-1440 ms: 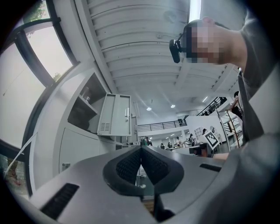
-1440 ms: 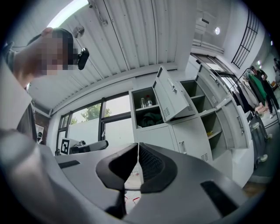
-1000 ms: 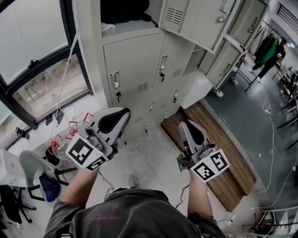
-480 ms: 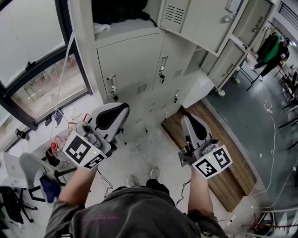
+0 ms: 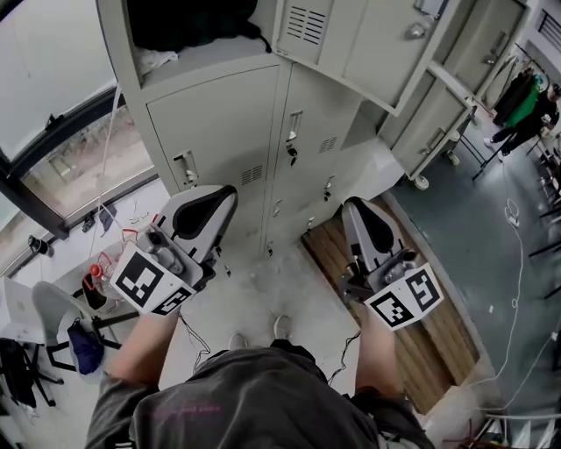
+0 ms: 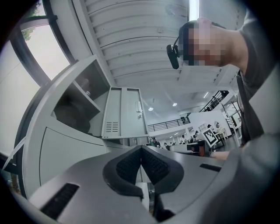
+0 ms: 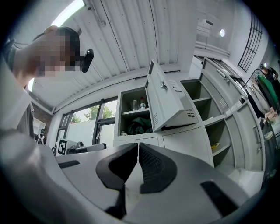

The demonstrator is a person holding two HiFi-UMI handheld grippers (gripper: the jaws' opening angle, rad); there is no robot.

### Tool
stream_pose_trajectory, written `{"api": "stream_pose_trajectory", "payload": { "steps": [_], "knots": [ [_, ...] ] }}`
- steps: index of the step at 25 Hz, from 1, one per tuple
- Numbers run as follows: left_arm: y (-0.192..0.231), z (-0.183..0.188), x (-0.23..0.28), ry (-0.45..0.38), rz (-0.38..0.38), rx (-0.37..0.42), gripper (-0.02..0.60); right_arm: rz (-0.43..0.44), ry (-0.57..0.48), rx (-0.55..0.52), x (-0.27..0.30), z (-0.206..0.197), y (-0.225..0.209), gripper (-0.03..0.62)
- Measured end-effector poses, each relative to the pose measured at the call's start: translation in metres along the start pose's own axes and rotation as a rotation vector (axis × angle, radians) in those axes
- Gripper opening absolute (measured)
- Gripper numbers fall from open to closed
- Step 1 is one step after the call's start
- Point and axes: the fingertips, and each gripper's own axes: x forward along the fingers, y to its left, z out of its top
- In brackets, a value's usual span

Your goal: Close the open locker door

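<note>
The grey locker bank (image 5: pixel 219 131) stands ahead. Its top row has one door (image 5: pixel 351 44) swung open toward me, beside an open compartment (image 5: pixel 188 26) with dark clothes inside. Both grippers hang low before the closed lower doors, well short of the open door. My left gripper (image 5: pixel 226 195) is shut and holds nothing; my right gripper (image 5: pixel 352 209) is the same. In the left gripper view the open door (image 6: pixel 124 113) shows above the shut left gripper (image 6: pixel 141 151). The right gripper view has the door (image 7: pixel 168 103) up and right of the shut right gripper (image 7: pixel 138 146).
A wooden board (image 5: pixel 438 324) lies on the floor at the right. More lockers with open doors (image 5: pixel 438 123) stand beyond it. A chair (image 5: pixel 53 316) and red items (image 5: pixel 96 276) sit by the window (image 5: pixel 53 114) at the left. A person in green (image 5: pixel 526 114) stands far right.
Both grippers have moved forward toward the lockers, and the locker bank now looks nearer and larger. The jaws of both stayed shut.
</note>
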Motion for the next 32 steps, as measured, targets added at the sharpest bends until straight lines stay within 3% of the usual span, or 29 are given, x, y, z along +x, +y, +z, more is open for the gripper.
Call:
{"api": "stream_pose_trajectory", "payload": {
  "steps": [16, 28, 32],
  "knots": [
    [-0.005, -0.009, 0.092, -0.001, 0.049, 0.07, 0.015, 0.056, -0.074, -0.006, 0.018, 0.041, -0.105, 0.026],
    [-0.005, -0.009, 0.11, 0.004, 0.101, 0.107, 0.015, 0.131, -0.149, -0.016, 0.038, 0.072, -0.119, 0.031],
    [-0.004, -0.007, 0.112, 0.0, 0.115, 0.118, 0.015, 0.141, -0.167, -0.026, 0.044, 0.082, -0.122, 0.063]
  ]
}}
